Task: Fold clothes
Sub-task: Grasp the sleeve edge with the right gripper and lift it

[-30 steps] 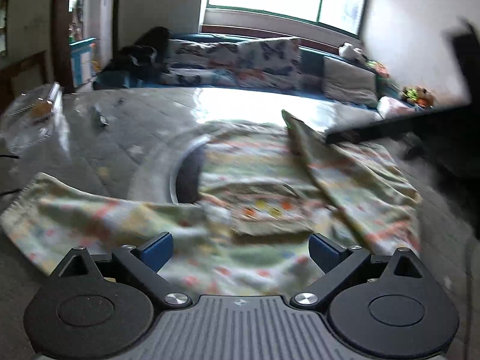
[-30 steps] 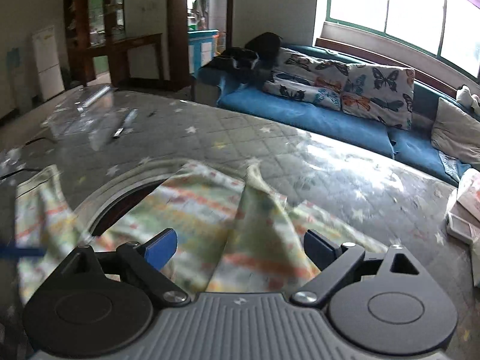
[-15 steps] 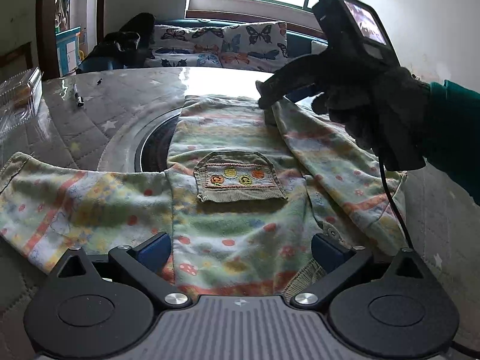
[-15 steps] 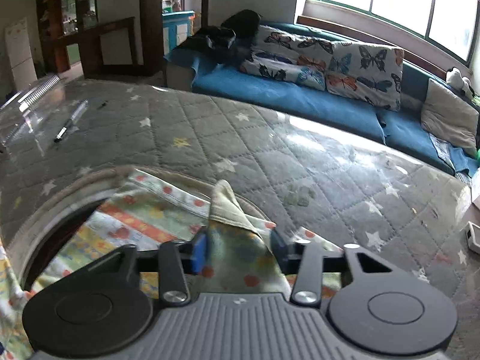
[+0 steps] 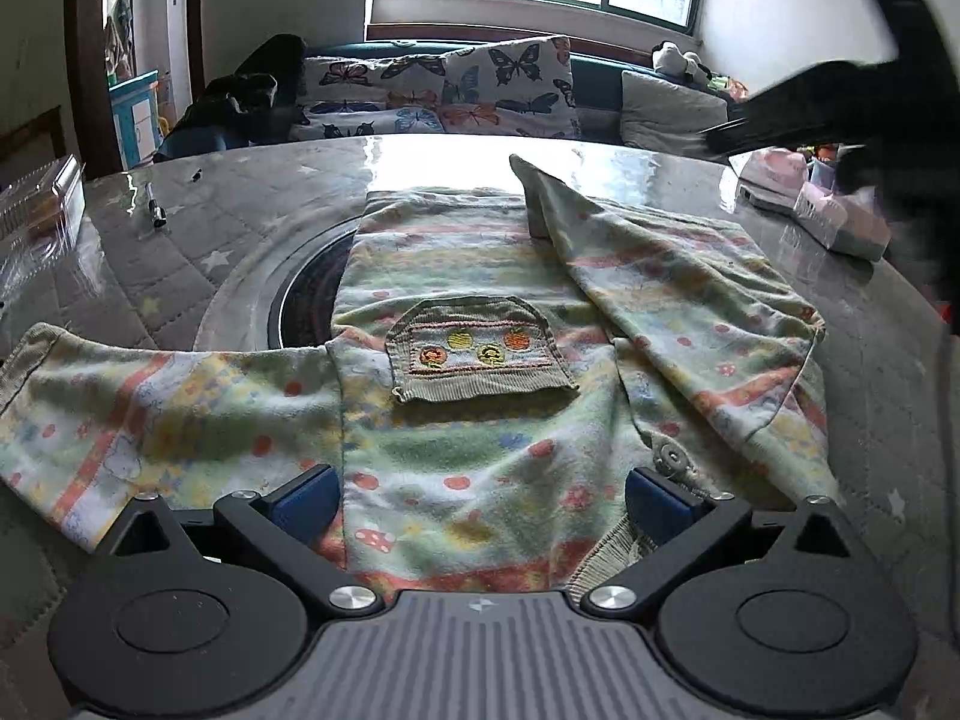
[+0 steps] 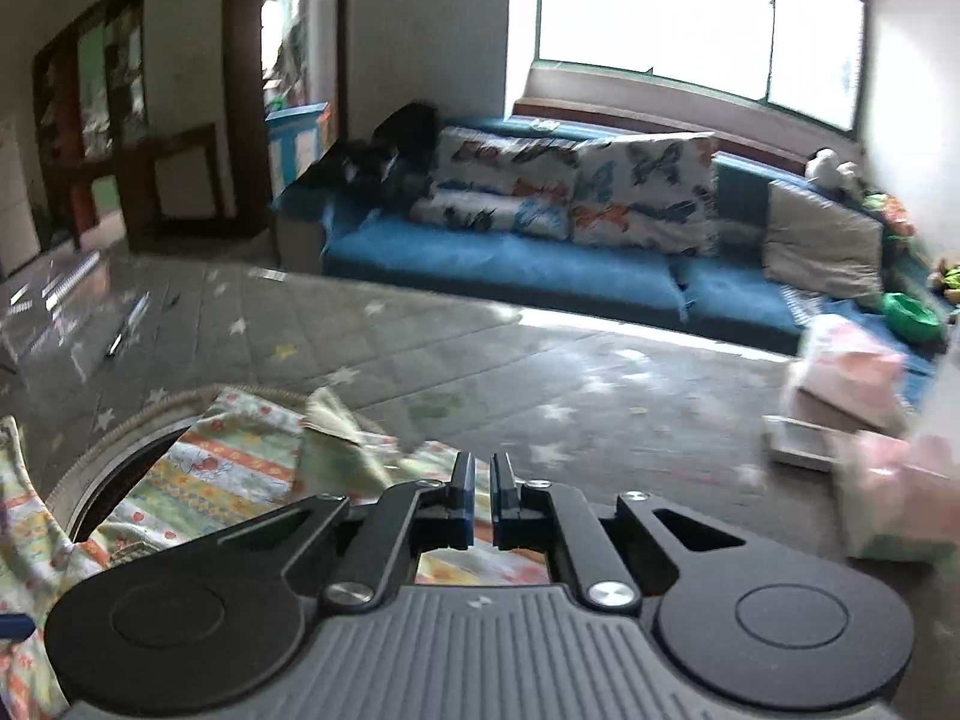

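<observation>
- garment [image 5: 480, 312] spread on quilted table [image 5: 180, 252], 1 sleeve folded across it.
- left gripper [image 5: 480, 495] jaws wide apart, holding nothing.
- right gripper [image 6: 478, 498] jaws nearly together, nothing between them.

Garment [image 5: 480, 438]: soft printed cloth, matt, slightly fuzzy; stripes and small dots. Chest pocket [image 5: 480, 354] of ribbed corduroy-like fabric, embroidered motifs; same ribbing at cuffs and hem.

Table [image 5: 180, 252]: quilted grey star-print cloth under a clear glossy sheet, strong window glare. Round inset ring [image 5: 252, 294] looks smooth, metallic.

Left gripper [image 5: 480, 501]: matt black plastic arms, shiny metal pivot screws, ridged grey plastic body, blue rubbery-looking pads [image 5: 300, 501].

Right gripper [image 6: 478, 501]: same matt black plastic, bright metal screws.

Clear container [image 5: 42, 204]: glossy transparent plastic.

Sofa [image 6: 510, 264]: matt blue fabric; butterfly-print cloth cushions [image 6: 642, 192].
</observation>
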The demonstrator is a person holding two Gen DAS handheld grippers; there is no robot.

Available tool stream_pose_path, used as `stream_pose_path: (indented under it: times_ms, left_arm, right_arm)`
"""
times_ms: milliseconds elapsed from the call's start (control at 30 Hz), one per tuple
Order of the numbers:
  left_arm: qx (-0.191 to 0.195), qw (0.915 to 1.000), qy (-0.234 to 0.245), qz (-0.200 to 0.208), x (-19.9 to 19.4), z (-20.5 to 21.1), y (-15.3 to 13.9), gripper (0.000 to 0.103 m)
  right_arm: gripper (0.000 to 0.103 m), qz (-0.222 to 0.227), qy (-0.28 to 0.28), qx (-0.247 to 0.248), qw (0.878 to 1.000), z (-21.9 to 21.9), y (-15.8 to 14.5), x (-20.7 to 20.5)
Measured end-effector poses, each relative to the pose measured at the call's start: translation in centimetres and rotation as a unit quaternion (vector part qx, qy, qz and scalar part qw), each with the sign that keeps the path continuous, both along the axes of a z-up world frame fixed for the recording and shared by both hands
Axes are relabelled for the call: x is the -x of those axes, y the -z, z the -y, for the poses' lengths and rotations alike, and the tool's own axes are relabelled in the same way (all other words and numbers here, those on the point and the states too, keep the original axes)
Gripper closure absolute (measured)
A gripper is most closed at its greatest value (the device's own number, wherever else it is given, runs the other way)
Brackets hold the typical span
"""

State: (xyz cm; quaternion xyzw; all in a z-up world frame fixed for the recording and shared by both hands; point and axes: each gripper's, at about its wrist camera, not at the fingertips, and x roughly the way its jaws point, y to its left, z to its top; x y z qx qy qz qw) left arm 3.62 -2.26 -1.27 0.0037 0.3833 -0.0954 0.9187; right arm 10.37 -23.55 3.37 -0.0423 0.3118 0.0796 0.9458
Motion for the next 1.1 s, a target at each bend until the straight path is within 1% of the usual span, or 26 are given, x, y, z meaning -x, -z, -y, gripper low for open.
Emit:
stream_pose_path:
  times_ms: [100, 133, 200, 233, 267, 333, 433, 467, 500, 567, 633, 667, 733, 800, 833, 900, 933, 967, 1033, 1100]
  left_arm:
    - [-0.011, 0.9999, 0.000, 0.002, -0.1, 0.2, 0.2, 0.000]
    - [-0.013, 0.9999, -0.002, 0.001, -0.2, 0.3, 0.2, 0.000]
    - [-0.016, 0.9998, -0.006, 0.002, -0.3, 0.5, 0.3, 0.000]
    - [-0.018, 0.9998, -0.008, 0.002, -0.3, 0.6, 0.3, 0.000]
    - [-0.020, 0.9998, -0.009, 0.002, -0.3, 0.6, 0.3, 0.000]
    - [-0.023, 0.9997, -0.010, 0.002, -0.3, 0.7, 0.3, 0.000]
    - [-0.027, 0.9996, -0.010, 0.002, -0.3, 0.9, 0.4, 0.000]
    - [-0.028, 0.9995, -0.011, 0.002, -0.4, 0.9, 0.4, 0.000]
    - [-0.029, 0.9995, -0.011, 0.002, -0.4, 1.0, 0.4, 0.000]
    - [-0.030, 0.9995, -0.013, 0.003, -0.4, 1.1, 0.5, 0.000]
    - [-0.030, 0.9994, -0.014, 0.001, -0.5, 1.1, 0.5, 0.000]
    - [-0.031, 0.9994, -0.015, 0.000, -0.6, 1.2, 0.5, 0.000]
    - [-0.033, 0.9993, -0.015, -0.001, -0.7, 1.2, 0.5, 0.000]
    - [-0.034, 0.9993, -0.015, -0.002, -0.7, 1.3, 0.5, 0.000]
    - [-0.035, 0.9993, -0.015, -0.003, -0.8, 1.3, 0.6, 0.000]
    - [-0.035, 0.9993, -0.016, -0.004, -0.8, 1.3, 0.6, 0.000]
    - [-0.035, 0.9992, -0.016, -0.004, -0.9, 1.3, 0.6, 0.000]
    - [-0.036, 0.9992, -0.016, -0.005, -0.9, 1.3, 0.6, 0.000]
    - [-0.036, 0.9992, -0.016, -0.005, -0.9, 1.3, 0.6, 0.000]
    - [-0.036, 0.9992, -0.016, -0.005, -0.9, 1.3, 0.6, 0.000]
  right_arm:
    - [0.098, -0.002, 0.001, 0.001, 1.000, 1.1, -0.5, 0.9]
    - [0.095, -0.003, 0.001, 0.002, 1.000, 1.5, -0.7, 1.1]
    - [0.094, -0.007, -0.004, -0.002, 1.000, 1.6, -0.6, 1.1]
    - [0.090, -0.014, -0.011, -0.012, 1.000, 1.2, -0.2, 0.7]
    - [0.082, -0.019, -0.018, -0.018, 0.999, 0.6, 0.1, 0.3]
    - [0.071, -0.023, -0.032, -0.022, 0.999, -0.8, 0.8, -0.4]
    - [0.066, -0.032, -0.056, -0.022, 0.998, -3.3, 1.7, -1.8]
    - [0.061, -0.035, -0.063, -0.021, 0.997, -4.2, 1.9, -2.4]
    - [0.059, -0.036, -0.068, -0.017, 0.997, -5.0, 2.2, -2.9]
    - [0.054, -0.040, -0.075, -0.007, 0.996, -6.5, 2.7, -4.2]
    - [0.052, -0.044, -0.083, 0.005, 0.996, -8.1, 3.4, -5.7]
    - [0.049, -0.047, -0.085, 0.010, 0.995, -8.9, 3.7, -6.4]
    - [0.047, -0.055, -0.080, 0.020, 0.995, -9.9, 4.6, -7.8]
    - [0.047, -0.066, -0.074, 0.032, 0.995, -10.6, 5.6, -8.9]
    - [0.051, -0.071, -0.070, 0.041, 0.994, -10.8, 6.0, -9.3]
    - [0.065, -0.078, -0.065, 0.054, 0.993, -11.0, 6.6, -9.6]
    - [0.078, -0.079, -0.062, 0.056, 0.993, -10.7, 6.6, -9.5]
    - [0.084, -0.079, -0.059, 0.058, 0.993, -10.4, 6.7, -9.3]
    - [0.092, -0.073, -0.055, 0.062, 0.994, -9.8, 6.3, -8.7]
    - [0.096, -0.061, -0.053, 0.061, 0.995, -9.2, 5.6, -7.8]
